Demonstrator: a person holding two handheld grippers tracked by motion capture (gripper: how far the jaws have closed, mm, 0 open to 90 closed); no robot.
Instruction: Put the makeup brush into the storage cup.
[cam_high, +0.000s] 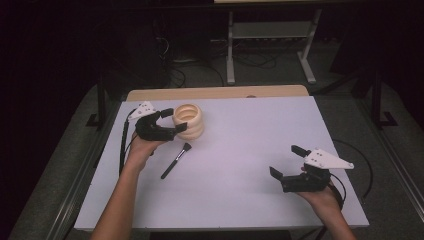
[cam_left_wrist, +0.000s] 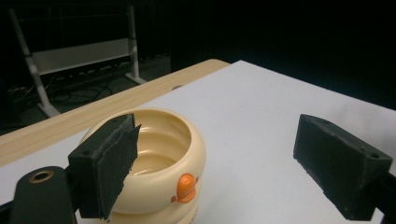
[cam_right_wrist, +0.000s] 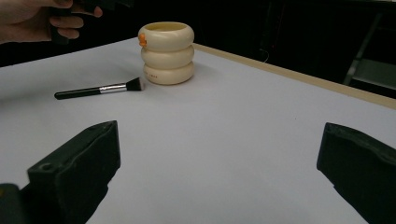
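- The right gripper (cam_right_wrist: 219, 172) hangs with its jaws wide apart above the white table (cam_right_wrist: 243, 140).
- A cream ringed cup (cam_right_wrist: 167, 52) stands far from it.
- A black brush (cam_right_wrist: 99, 89) lies just beside the cup.
- A hand (cam_right_wrist: 42, 18) hovers near the cup.

Cream holder (cam_high: 189, 121), perhaps orange-marked; black brush (cam_high: 176, 161)

Bench (cam_high: 240, 125) middle and right half open for passage; obstacles are the cream ringed pot (cam_high: 188, 120) near the far-left corner and the brush (cam_high: 176, 160) just before it.
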